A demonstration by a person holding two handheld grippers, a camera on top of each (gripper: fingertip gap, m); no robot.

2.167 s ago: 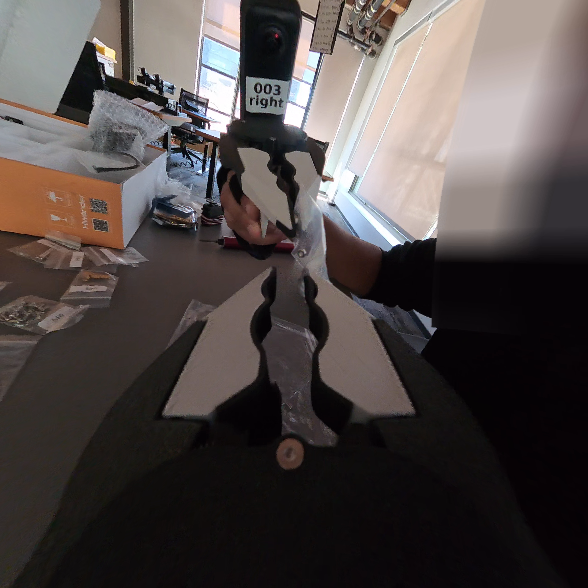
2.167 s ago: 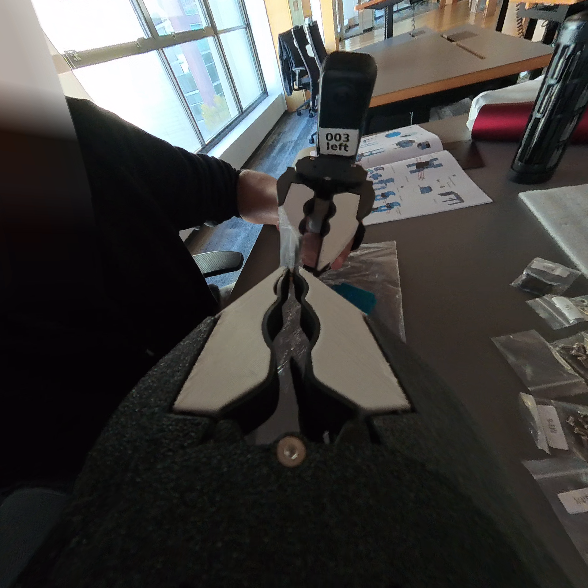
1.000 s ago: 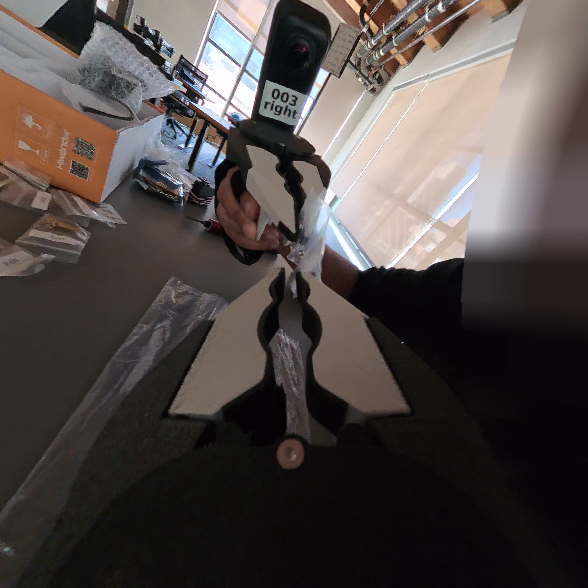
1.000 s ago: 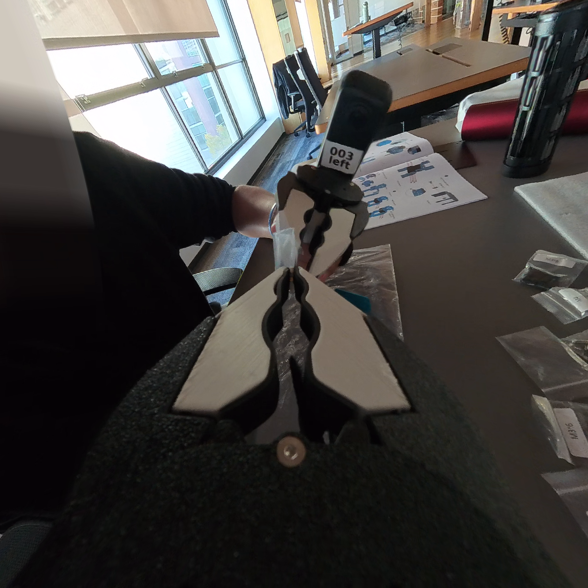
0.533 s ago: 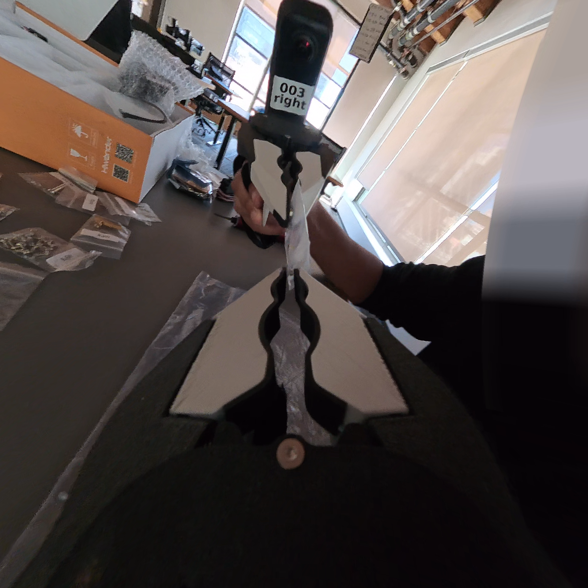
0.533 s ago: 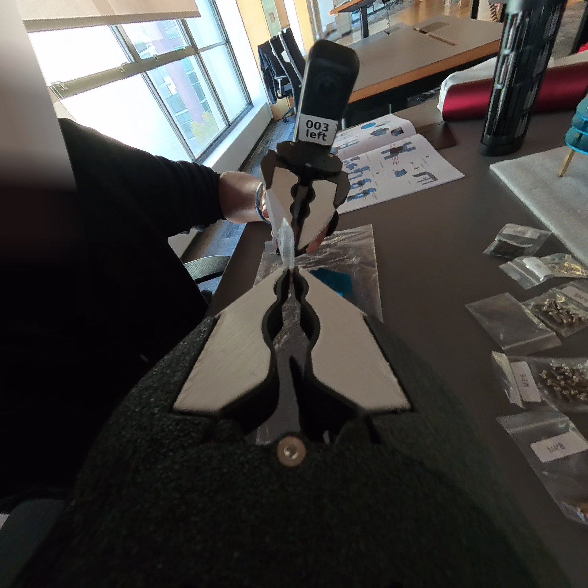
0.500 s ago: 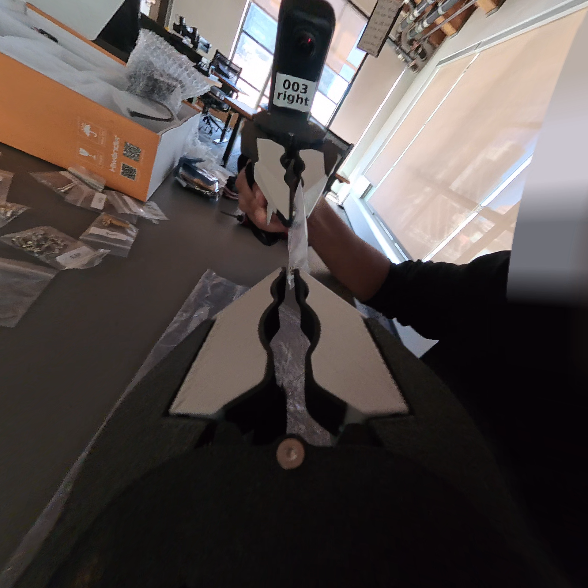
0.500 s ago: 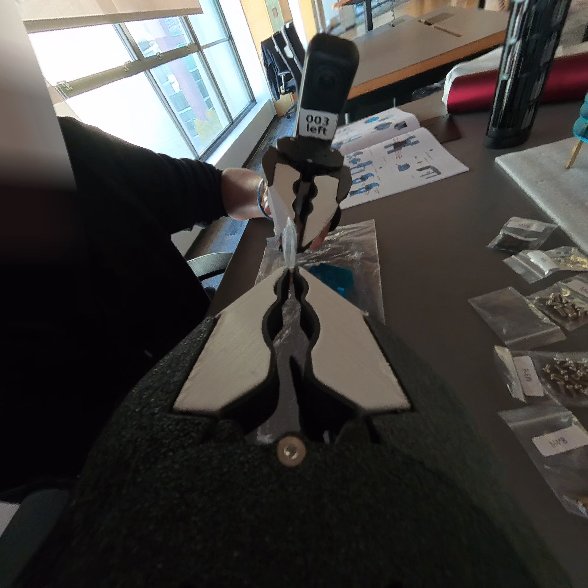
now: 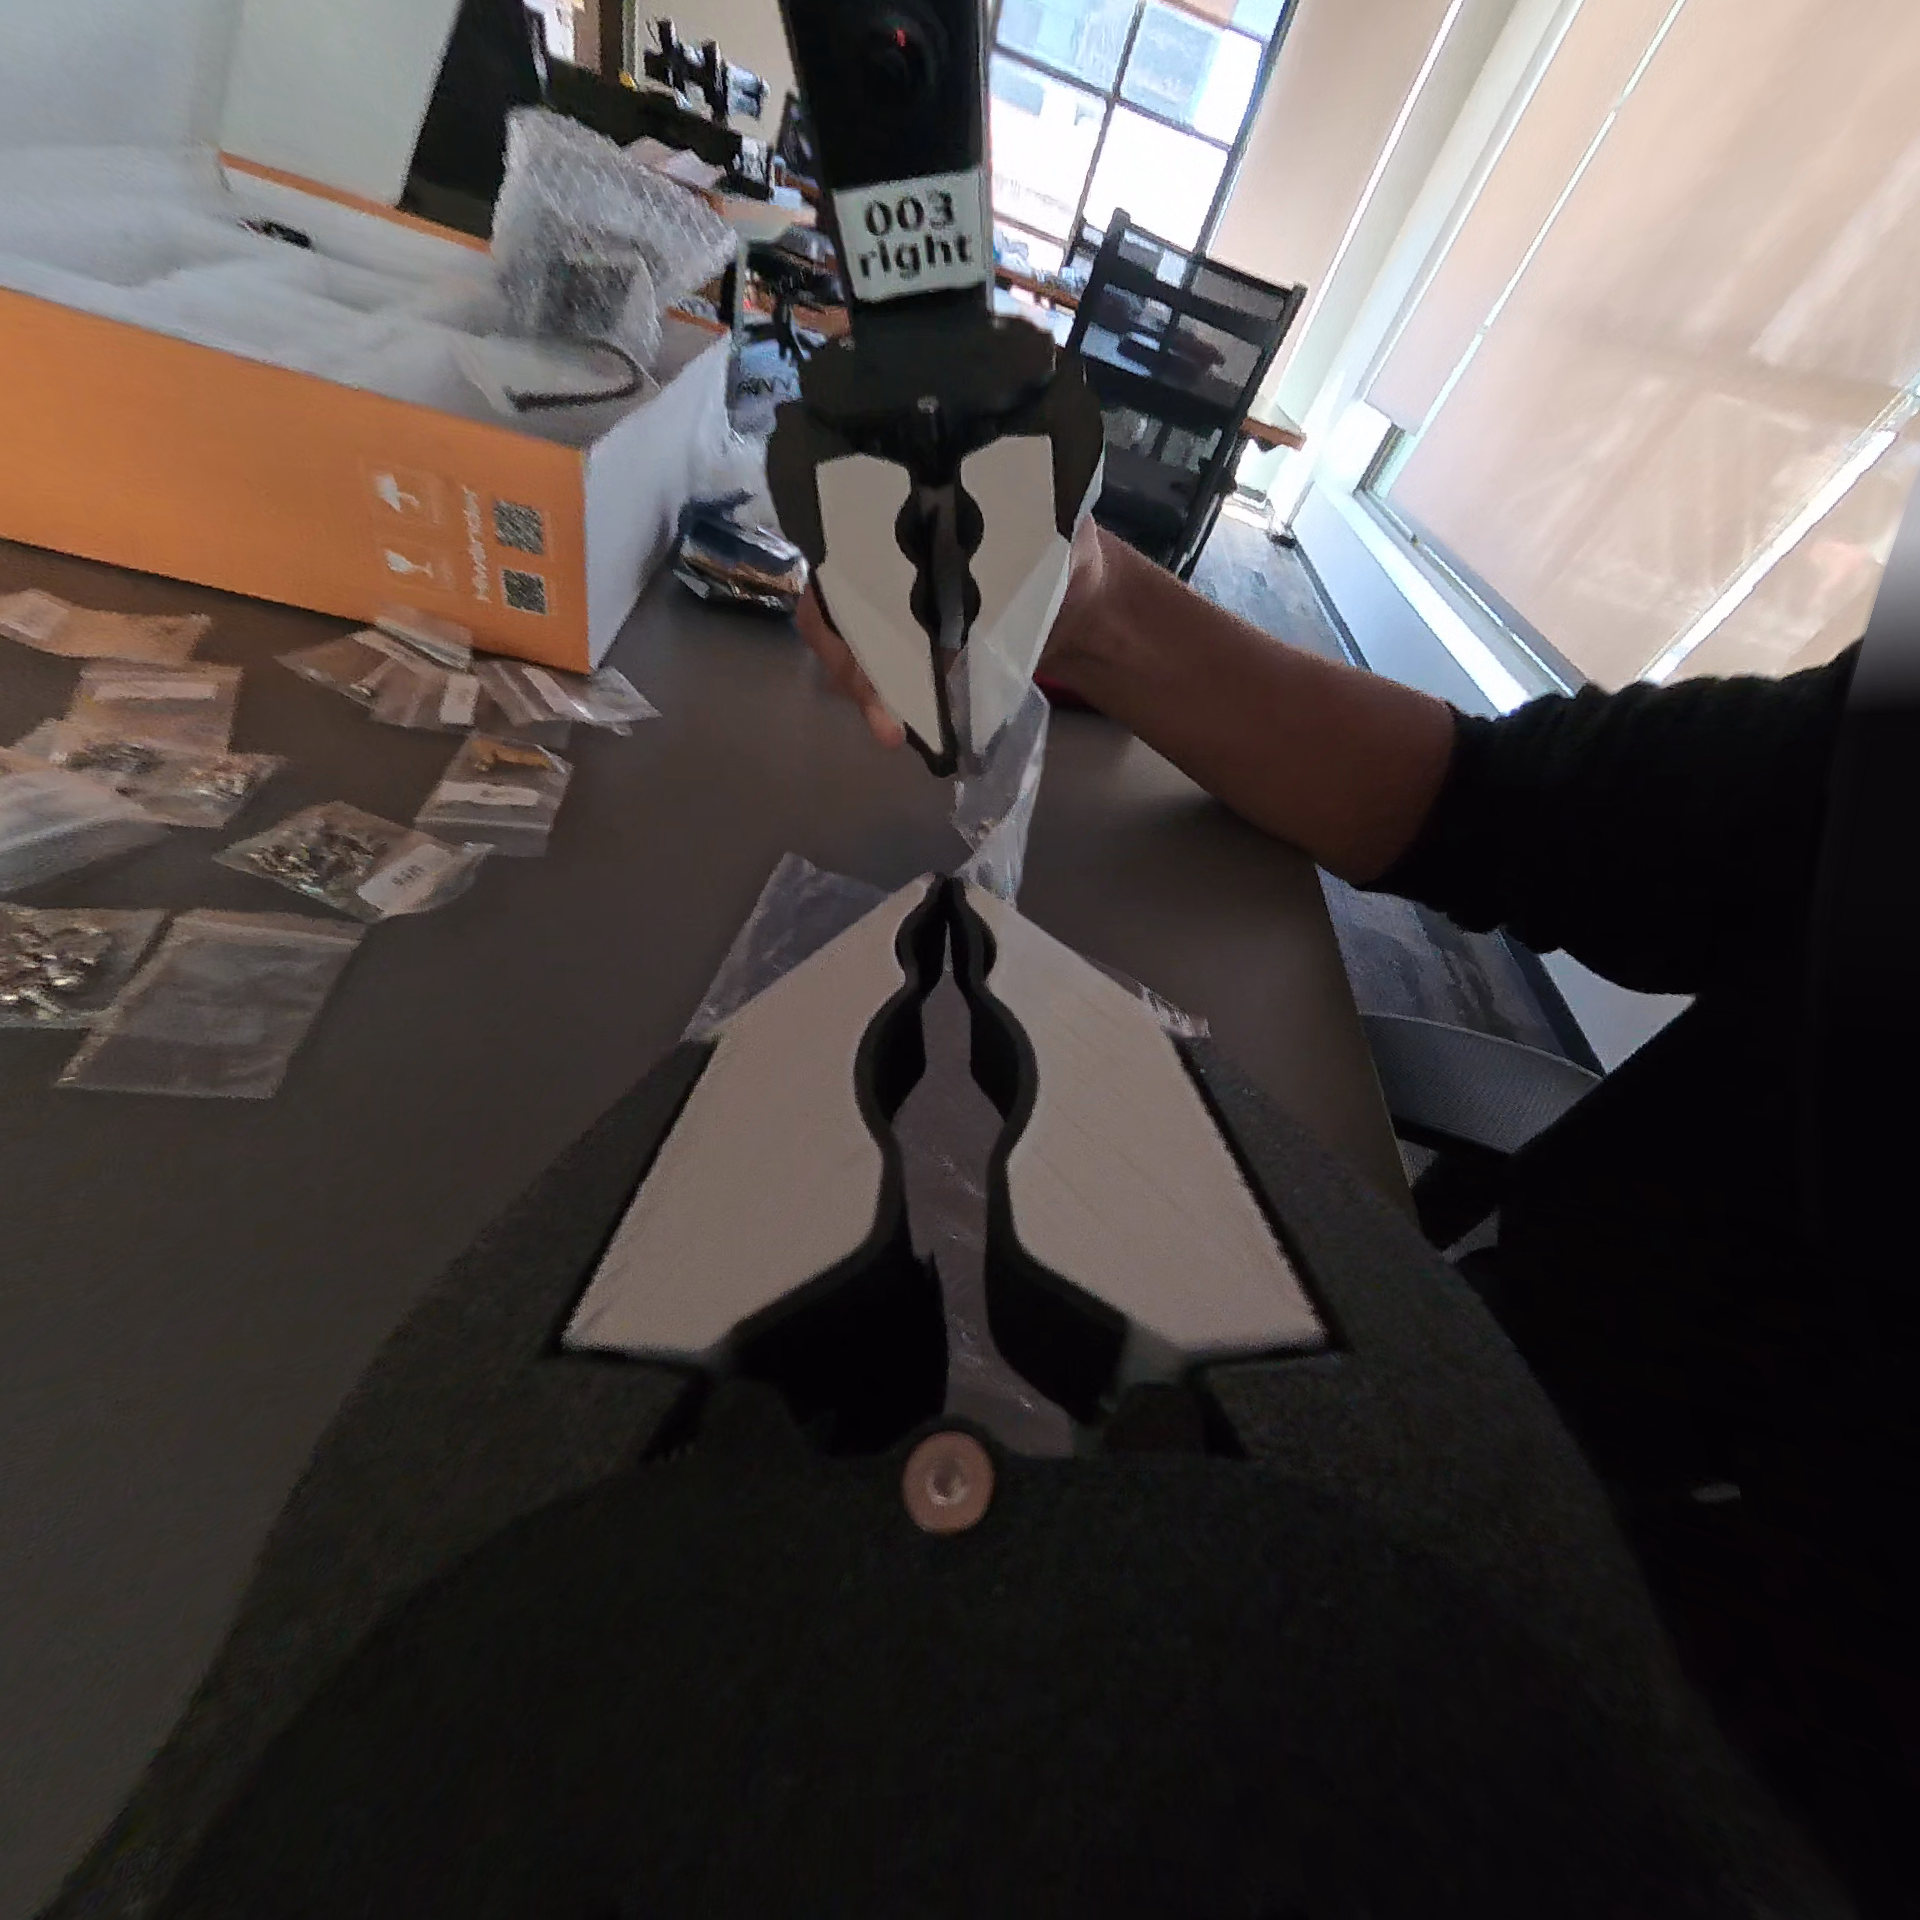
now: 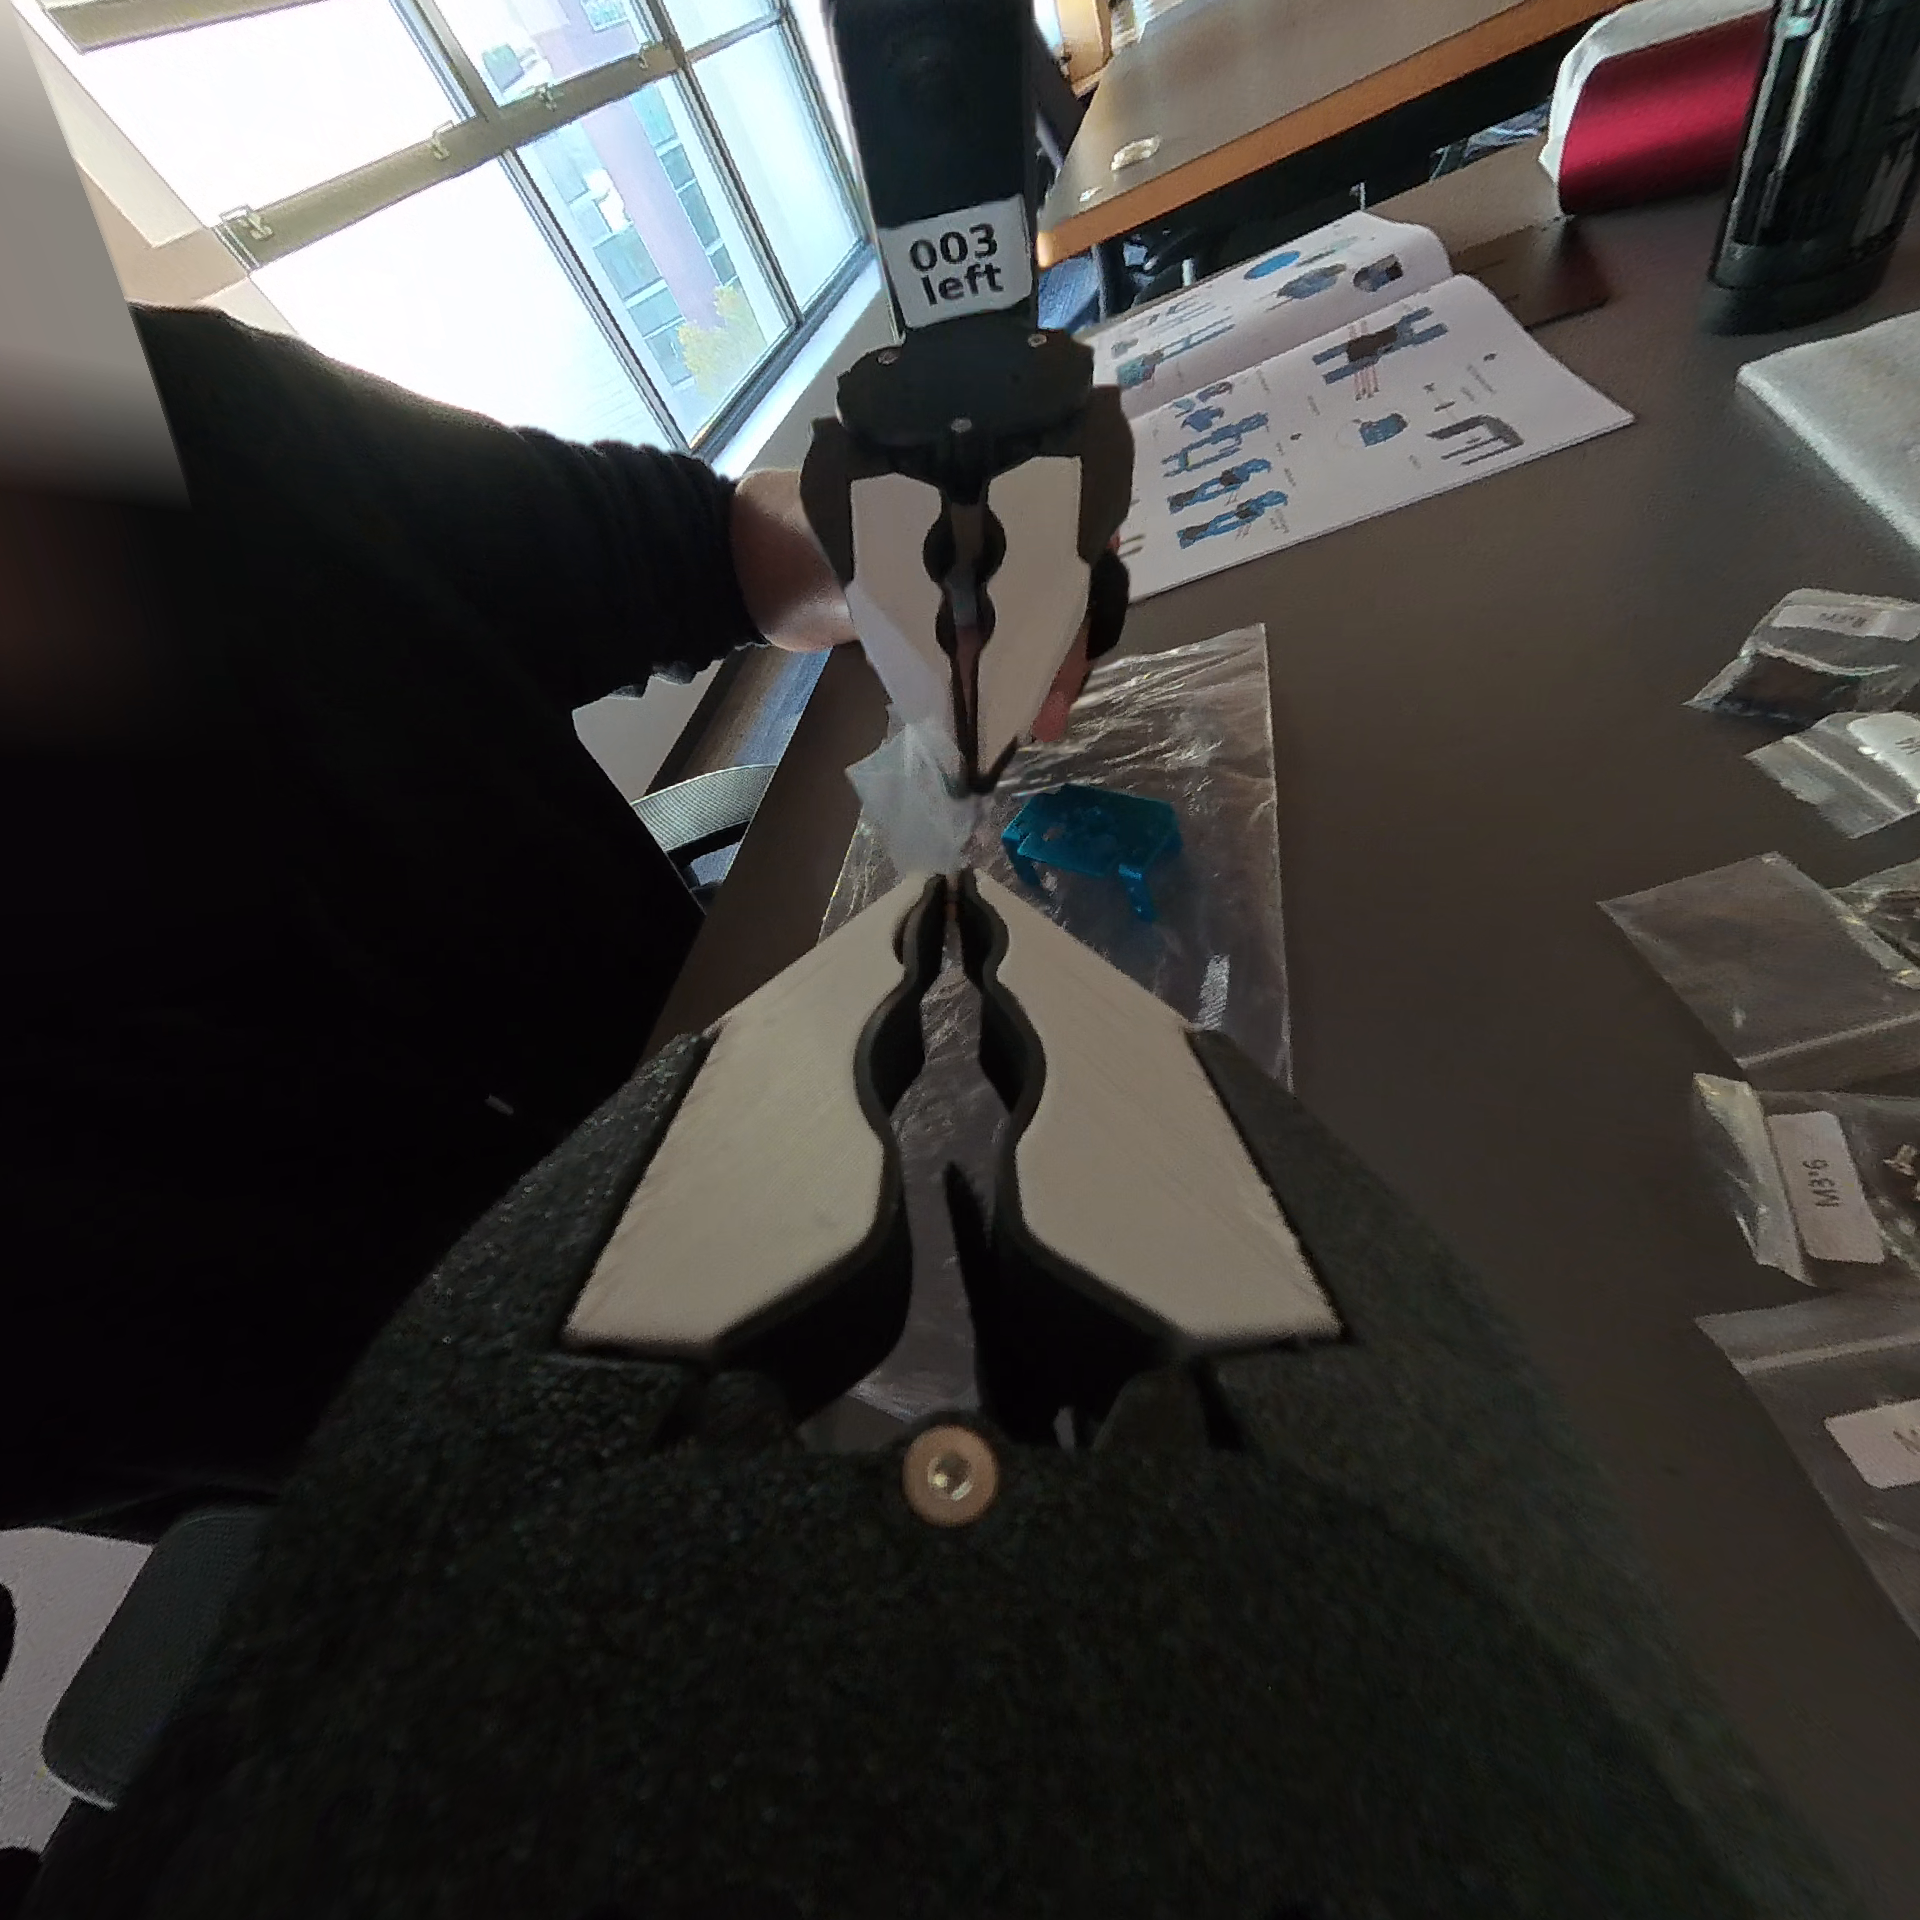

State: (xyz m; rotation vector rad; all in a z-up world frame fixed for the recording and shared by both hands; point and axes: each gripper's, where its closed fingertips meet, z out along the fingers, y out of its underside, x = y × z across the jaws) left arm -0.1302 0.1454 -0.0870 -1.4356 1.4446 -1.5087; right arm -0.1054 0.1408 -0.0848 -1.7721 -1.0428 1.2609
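Observation:
A small clear plastic bag [image 9: 1000, 821] is stretched and crumpled between my two grippers, above the near edge of the dark table [image 9: 312, 1195]. My left gripper [image 9: 948, 885] is shut on one end of it. My right gripper [image 10: 951, 883] is shut on the other end. The two point at each other, tips close together. The right gripper also shows in the left wrist view [image 9: 940, 764], and the left gripper in the right wrist view [image 10: 971, 805], with the bag [image 10: 909, 805] between them. A hand holds each gripper.
A blue metal bracket [image 10: 1091, 842] lies on a large clear bag [image 10: 1174, 727] below the grippers. Several small bags of hardware [image 9: 353, 862] lie on the table, with more to the right [image 10: 1766, 966]. An open orange box [image 9: 291, 457], an open manual [image 10: 1351, 395] and a black cylinder [image 10: 1818, 135] stand farther off. The blue metal bracket [image 10: 1091, 842] is about 10 centimeters from my left fingertips.
My left gripper was open around the bag 2.2 s ago and has shut on it. Both grippers have tilted and swung while holding it, and the bag now looks more crumpled.

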